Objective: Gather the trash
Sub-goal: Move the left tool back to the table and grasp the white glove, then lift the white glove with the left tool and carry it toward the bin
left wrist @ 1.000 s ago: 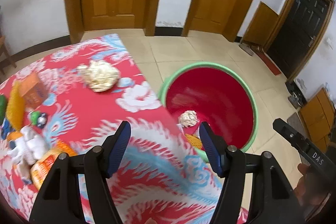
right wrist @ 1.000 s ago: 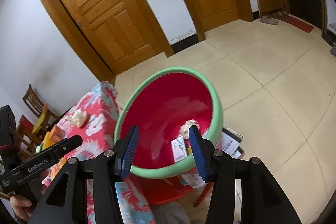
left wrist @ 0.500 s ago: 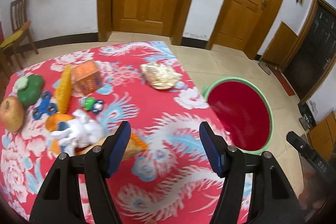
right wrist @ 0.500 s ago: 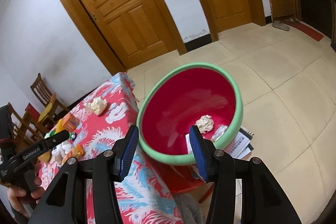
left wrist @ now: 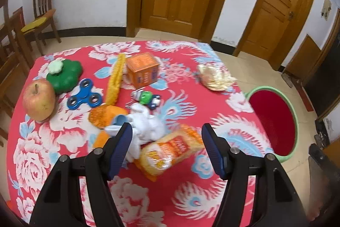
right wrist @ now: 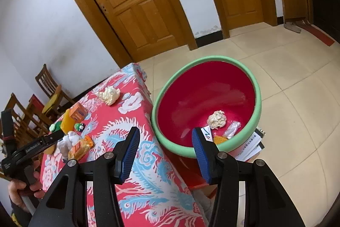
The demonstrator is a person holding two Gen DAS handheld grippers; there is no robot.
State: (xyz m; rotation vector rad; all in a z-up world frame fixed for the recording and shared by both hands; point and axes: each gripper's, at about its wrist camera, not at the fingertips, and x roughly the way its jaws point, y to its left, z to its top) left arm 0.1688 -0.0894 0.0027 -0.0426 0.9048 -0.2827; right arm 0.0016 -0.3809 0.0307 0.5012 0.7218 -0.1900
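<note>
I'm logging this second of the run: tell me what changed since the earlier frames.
The left gripper swung from over the red basin back across the table, now open above the snack packet and white tissue. Nothing was grasped or released. The right gripper stayed open by the basin, and the crumpled wad remains inside.

- An apple (left wrist: 39,99) sits near the table's left edge, touching a green toy (left wrist: 64,73).
- A blue fidget spinner (left wrist: 85,97) lies beside them.
- An orange box (left wrist: 142,72) stands mid-table.
- Wooden chairs (left wrist: 42,12) line the wall.
</note>
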